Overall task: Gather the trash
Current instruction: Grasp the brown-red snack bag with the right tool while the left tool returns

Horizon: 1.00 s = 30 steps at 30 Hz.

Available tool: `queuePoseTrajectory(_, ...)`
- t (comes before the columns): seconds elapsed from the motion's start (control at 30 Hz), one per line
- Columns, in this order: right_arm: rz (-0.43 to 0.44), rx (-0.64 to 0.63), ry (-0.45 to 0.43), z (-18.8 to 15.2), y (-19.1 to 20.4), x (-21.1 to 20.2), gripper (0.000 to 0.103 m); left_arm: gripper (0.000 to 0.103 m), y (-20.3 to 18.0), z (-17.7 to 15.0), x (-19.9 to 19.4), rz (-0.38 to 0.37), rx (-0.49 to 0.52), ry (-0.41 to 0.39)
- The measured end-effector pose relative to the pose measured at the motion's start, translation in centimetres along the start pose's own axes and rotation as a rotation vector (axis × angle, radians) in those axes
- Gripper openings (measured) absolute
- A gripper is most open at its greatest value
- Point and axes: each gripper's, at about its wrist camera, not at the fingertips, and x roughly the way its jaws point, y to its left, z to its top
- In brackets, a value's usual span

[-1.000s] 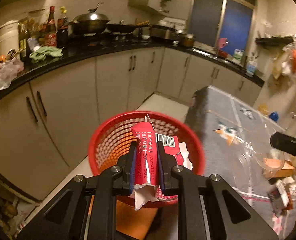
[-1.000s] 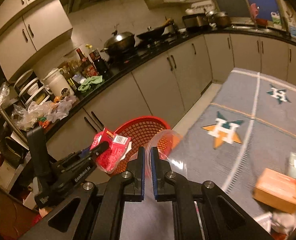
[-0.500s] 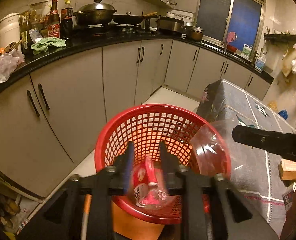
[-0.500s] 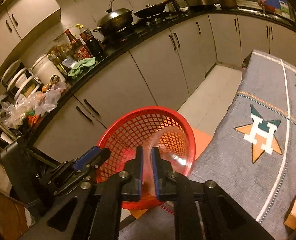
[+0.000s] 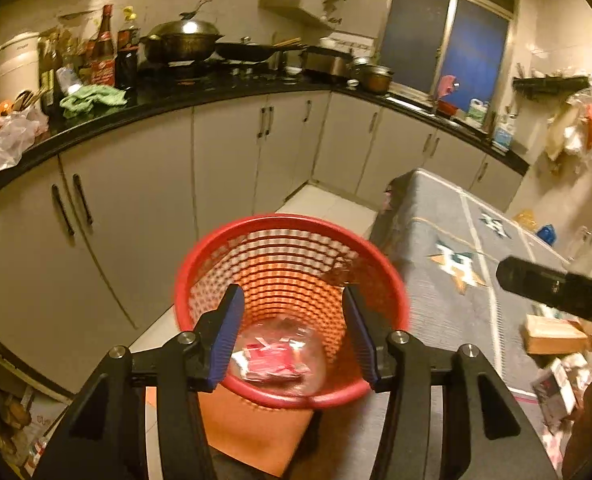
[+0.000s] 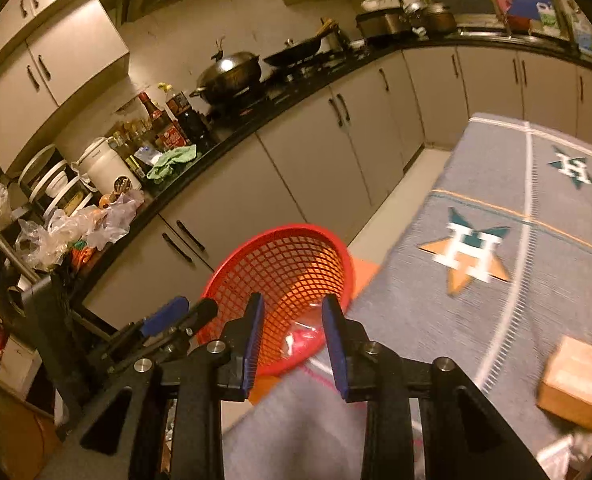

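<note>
Right now your left gripper (image 5: 292, 304) hangs over the red basket (image 5: 256, 228), its jaws apart and just opened, nothing between them; the right gripper (image 6: 292, 308) beside it has also just spread its jaws and holds nothing. Down in the basket you can see the red wrapper (image 5: 274, 362) lying under a clear plastic lid (image 5: 311, 354). The basket stands on an orange stool (image 5: 248, 428), tight against the grey-clothed table (image 6: 495, 300) at your right, where a cardboard box (image 6: 575, 384) sits near the edge. Beyond the basket run pale cabinets (image 5: 224, 160) under a black counter (image 5: 136, 112) crowded with bottles, a green cloth (image 5: 92, 100) and a lidded wok (image 5: 184, 42).
</note>
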Motion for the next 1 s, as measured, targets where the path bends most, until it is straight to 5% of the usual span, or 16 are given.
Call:
queuePoseTrajectory(0.23, -0.028, 0.058, -0.045, -3.9, -3.3, -6.1, 0.032, 0.052, -5.1, -1.7, -1.4, -0.099, 0.070, 0.021)
queuePoseTrajectory(0.63, -0.288, 0.302, -0.077, -12.4, -14.0, -17.8, 0.032, 0.055, -14.3, -6.6, -1.1, -0.288, 0.194, 0.142)
queuePoseTrajectory(0.9, -0.320, 0.386, -0.024, -14.5, -17.0, -17.5, 0.033, 0.055, -17.9, -9.0, -0.8, -0.355, 0.255, 0.199)
queuePoseTrajectory(1.0, -0.307, 0.365, -0.008, -14.2, -16.6, -16.3, 0.040, 0.056, -18.2, -9.3, -0.7, -0.358, 0.259, 0.209)
